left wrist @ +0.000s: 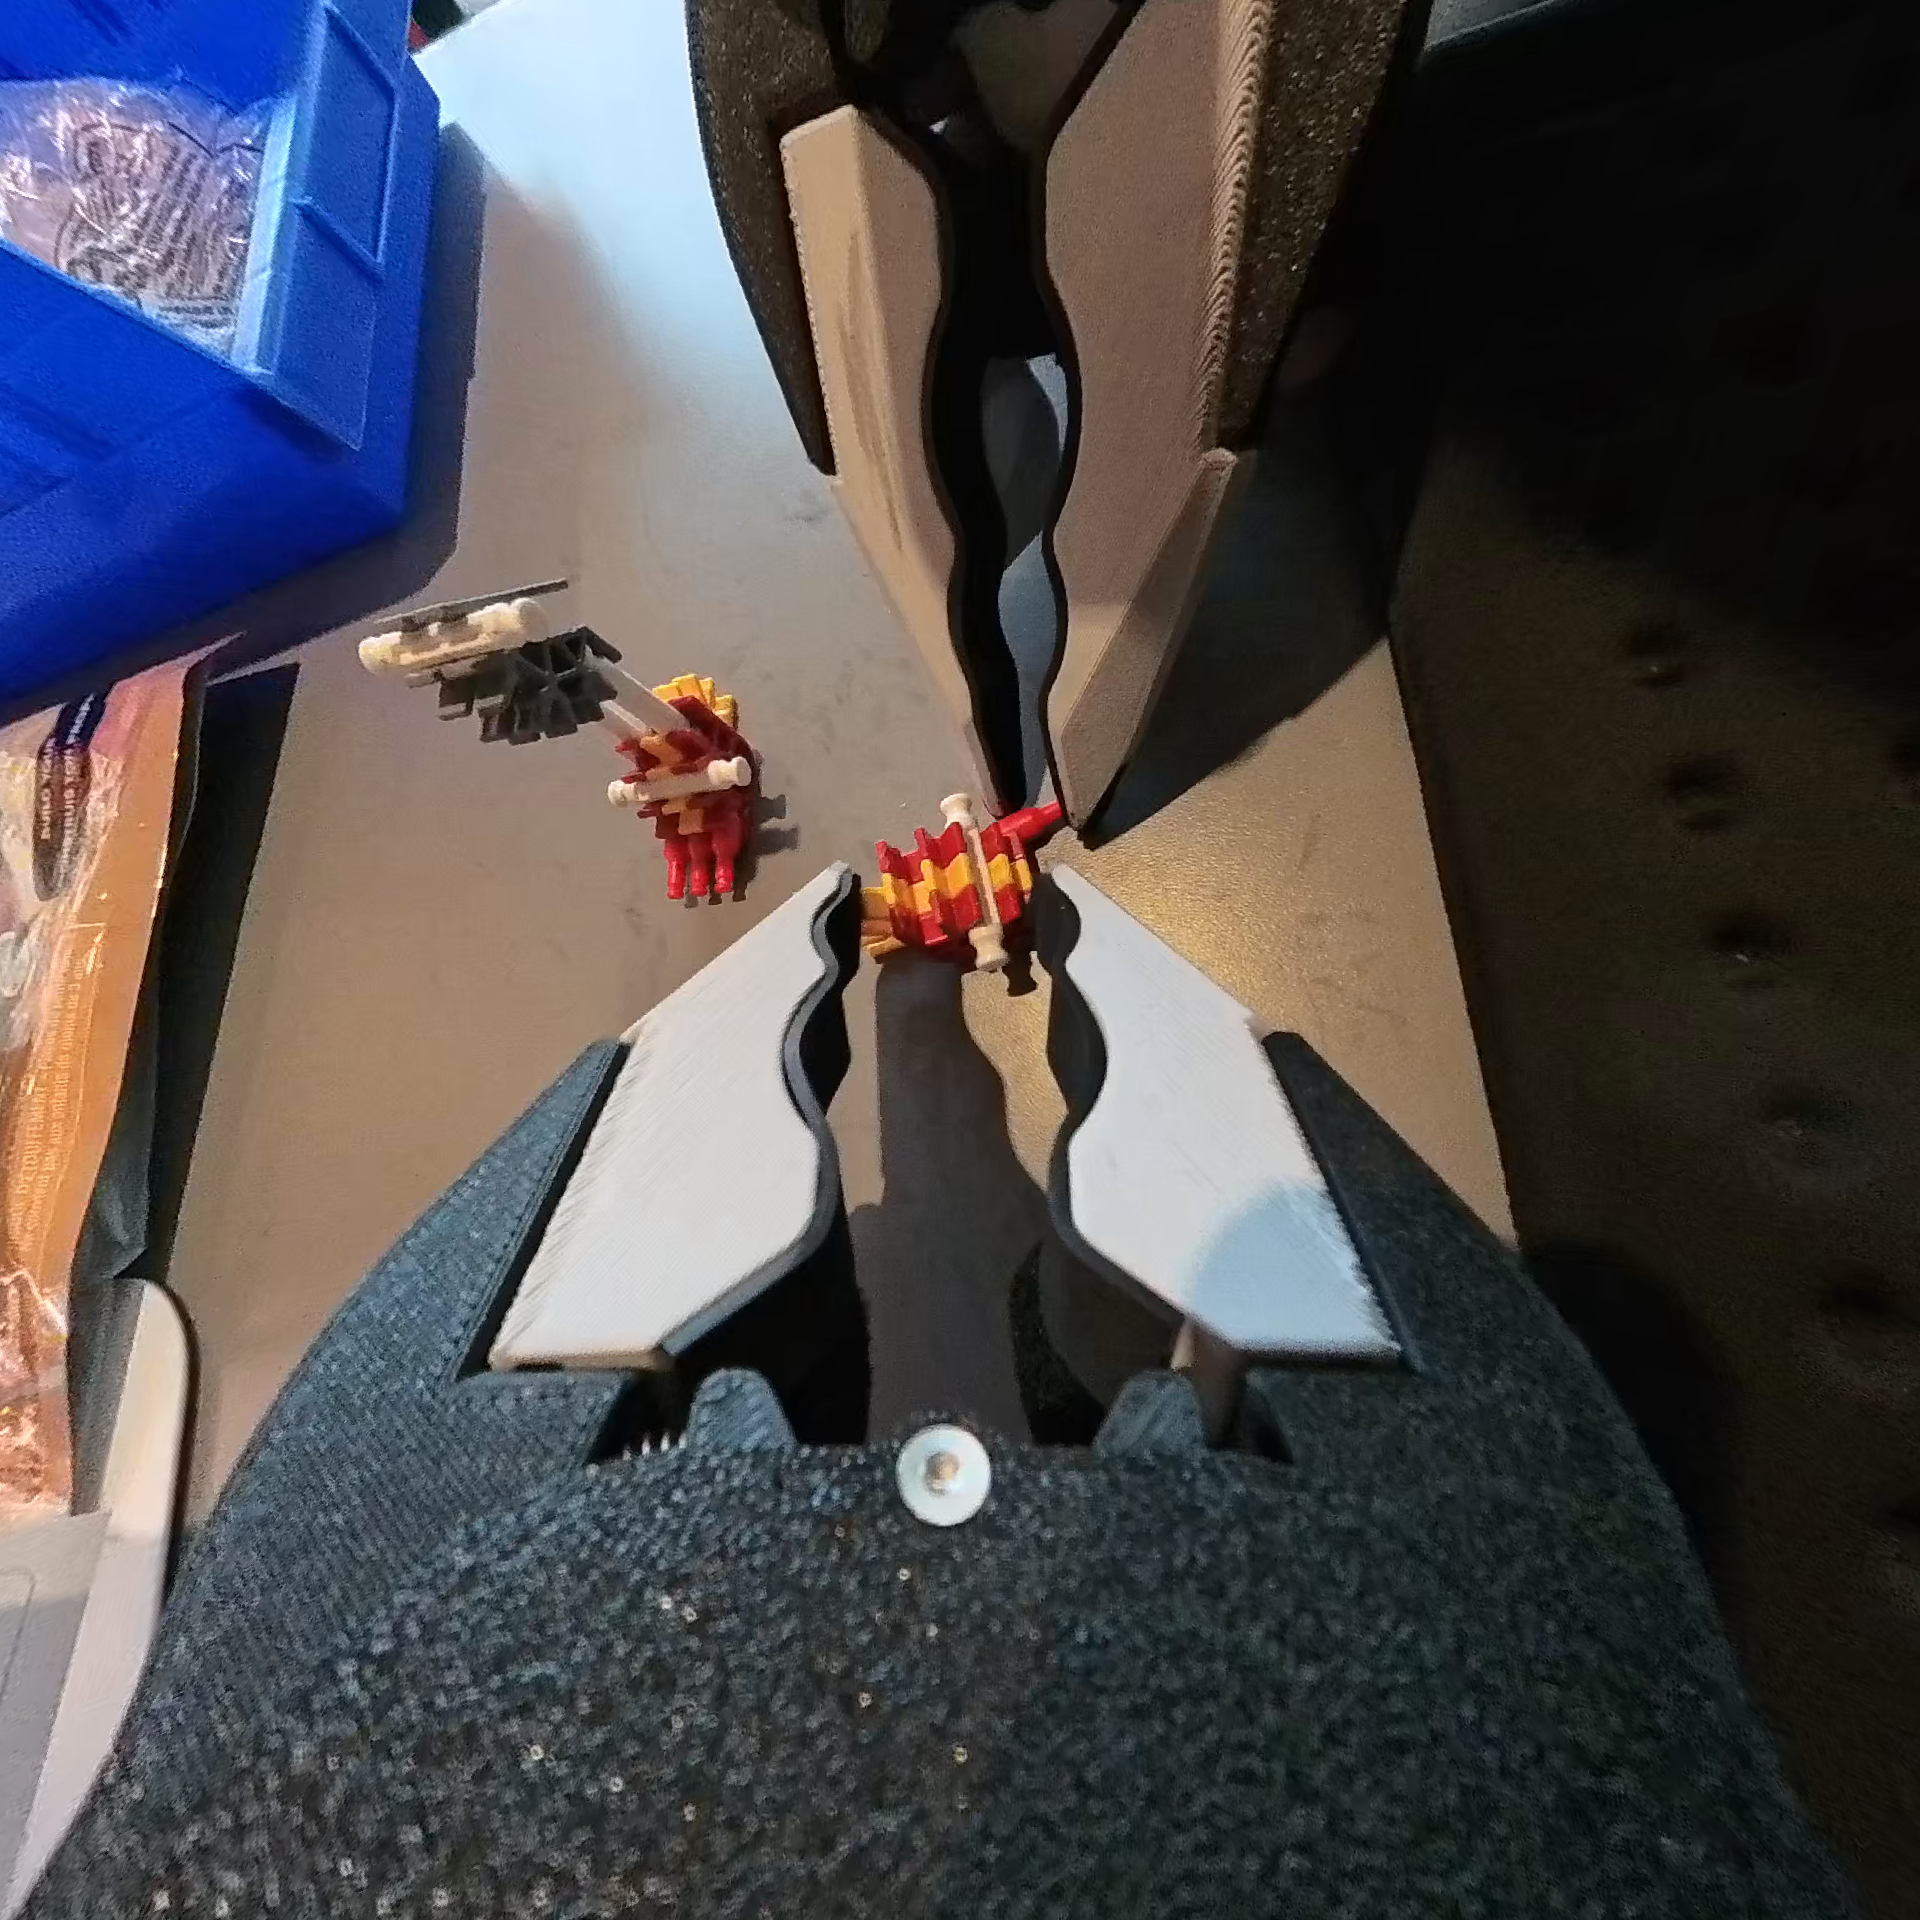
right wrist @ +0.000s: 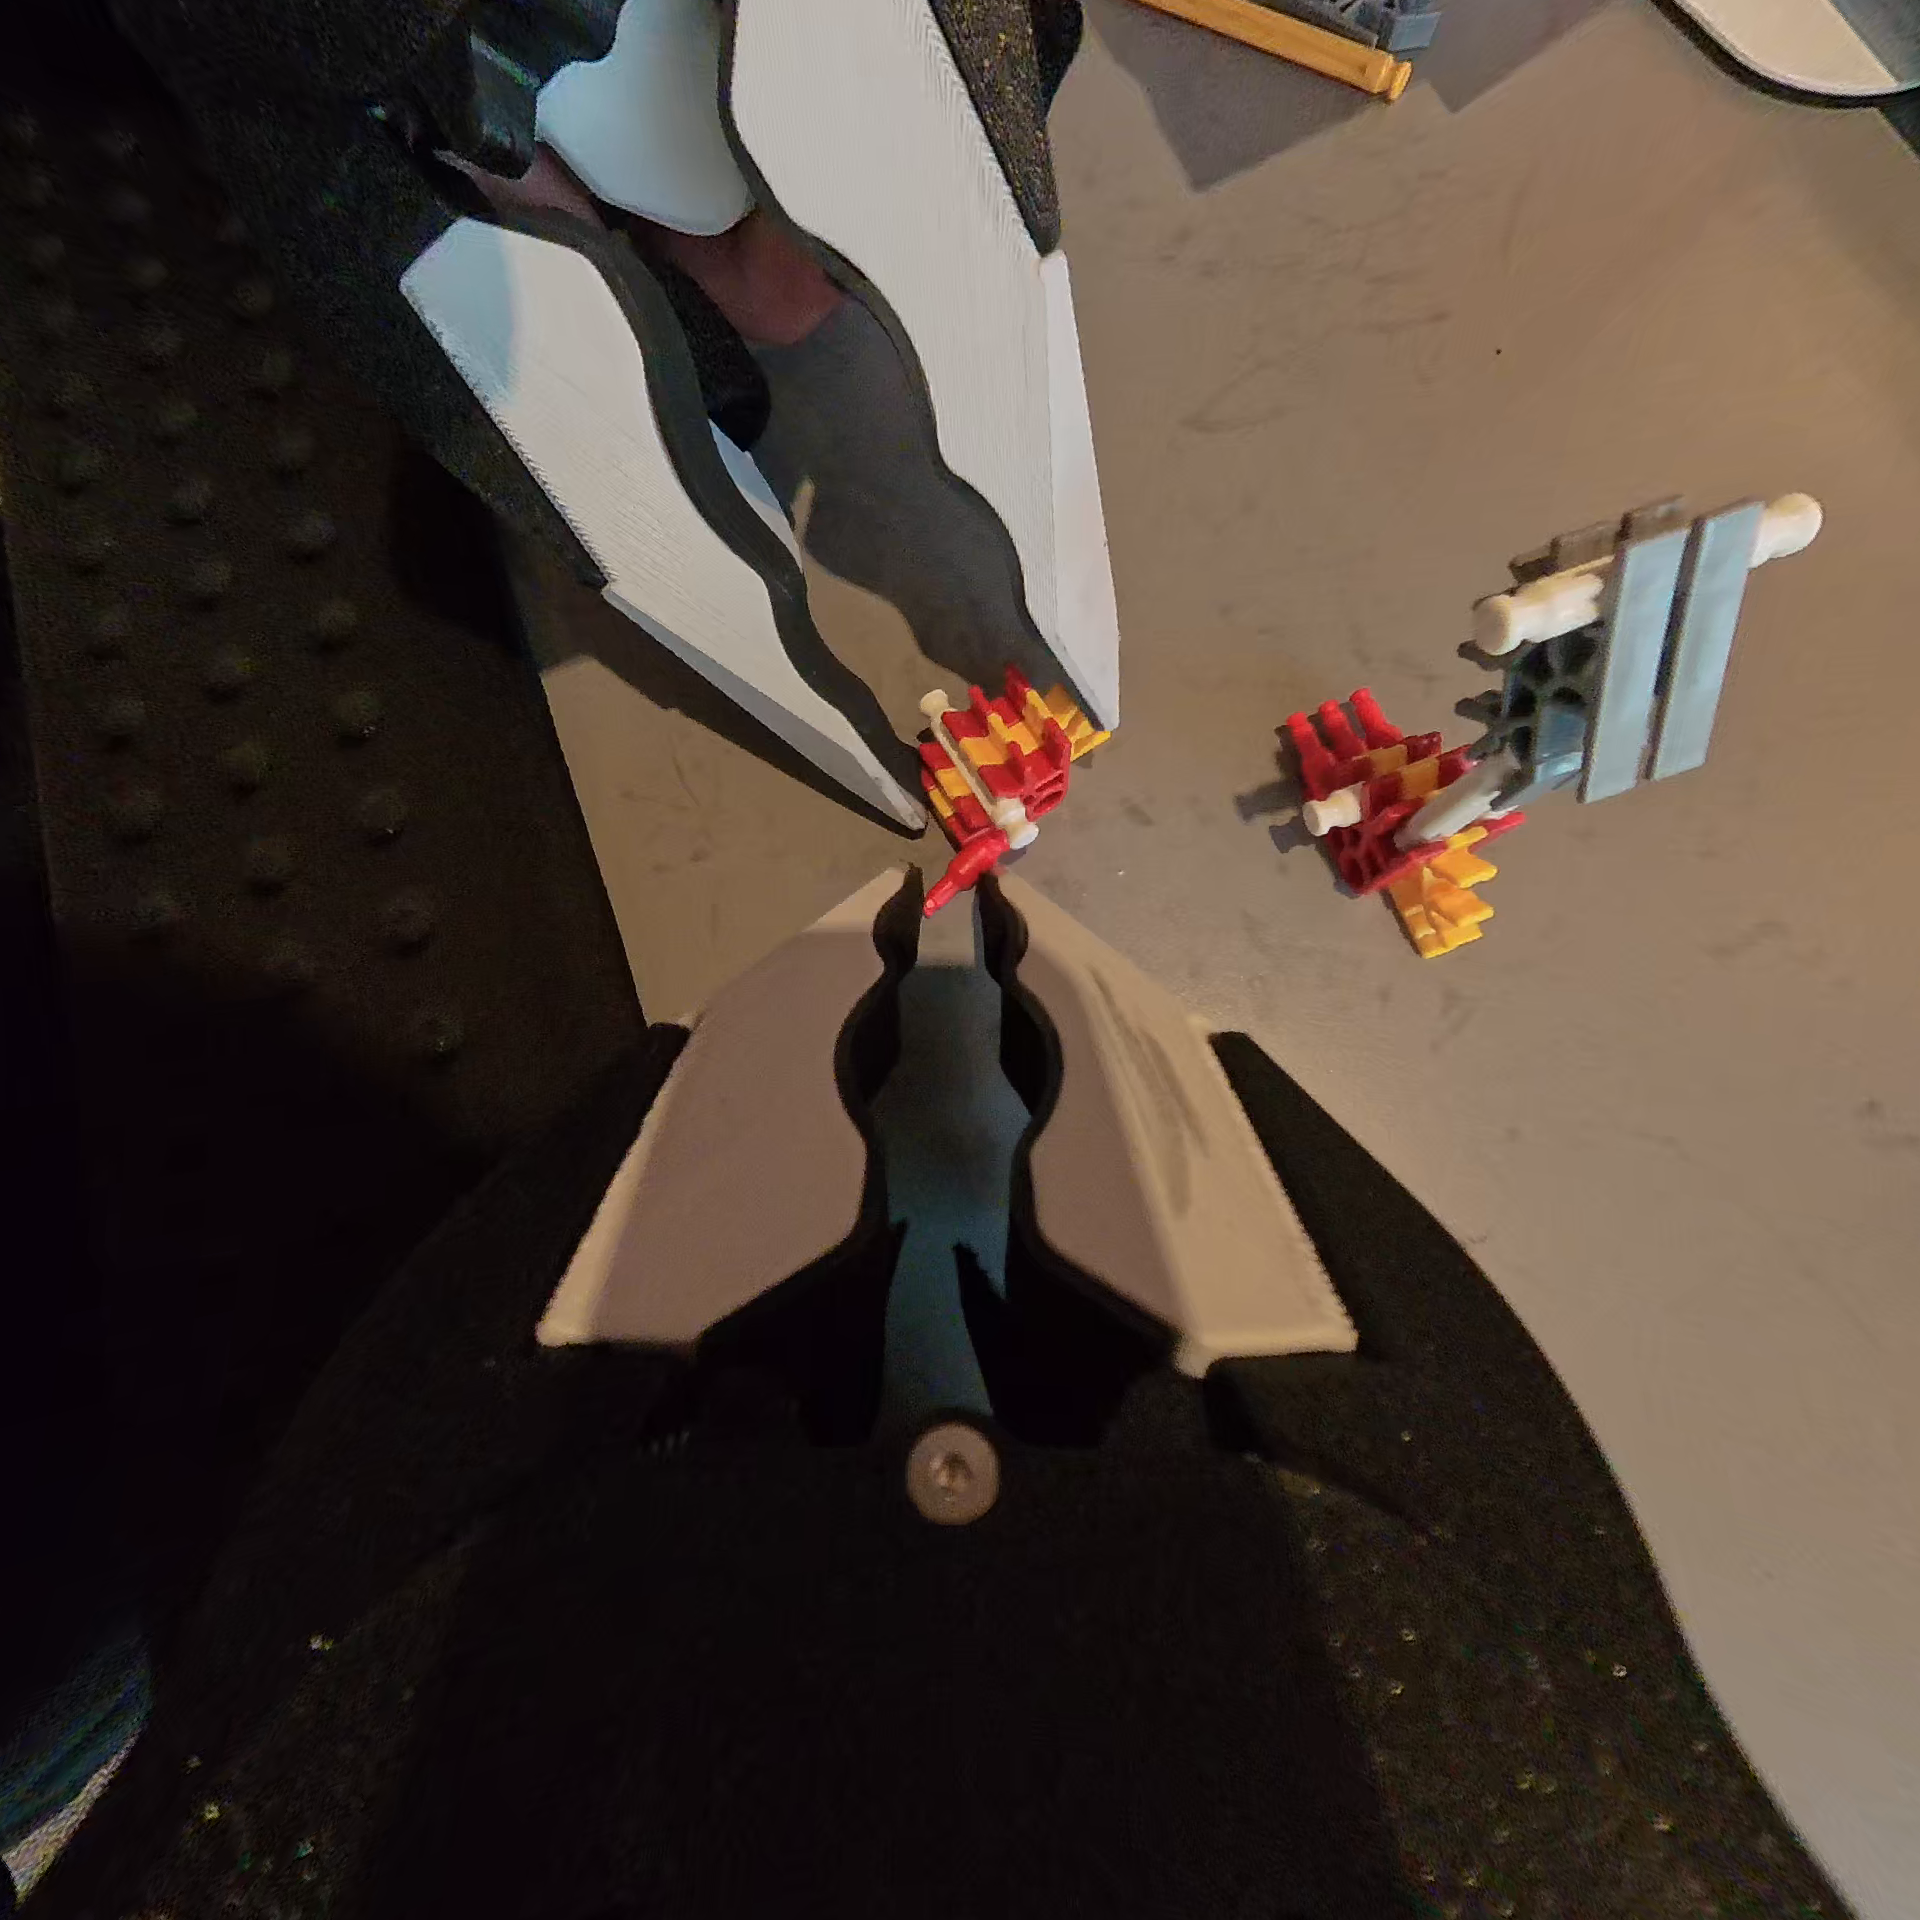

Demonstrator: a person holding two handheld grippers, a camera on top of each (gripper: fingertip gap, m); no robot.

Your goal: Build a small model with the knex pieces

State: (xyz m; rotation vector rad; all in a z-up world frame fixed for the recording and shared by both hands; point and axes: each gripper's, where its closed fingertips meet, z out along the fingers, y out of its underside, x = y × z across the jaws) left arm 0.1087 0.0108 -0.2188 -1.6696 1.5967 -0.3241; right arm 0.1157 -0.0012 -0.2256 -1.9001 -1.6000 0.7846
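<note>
My left gripper (left wrist: 951, 899) is shut on a small stack of red and yellow toy connectors (left wrist: 935, 883) with a white rod across it, one fingertip on each side. My right gripper (right wrist: 948, 883) comes from the opposite side and is shut on a short red rod (right wrist: 961, 868) that sticks out of the stack. The right gripper also shows at the top of the left wrist view (left wrist: 1039, 816). The left gripper also shows in the right wrist view (right wrist: 1008, 769), holding the stack (right wrist: 997, 753). The stack sits at or just above the grey table (right wrist: 1455, 1247).
A second assembly of red, yellow, grey and white toy pieces (left wrist: 623, 727) lies on the table, also in the right wrist view (right wrist: 1455, 748). A blue bin (left wrist: 208, 416) and an orange packet (left wrist: 94, 935) are at the left. A black dimpled mat (left wrist: 1662, 935) borders the table. Left and right tips are no more than a few centimetres apart.
</note>
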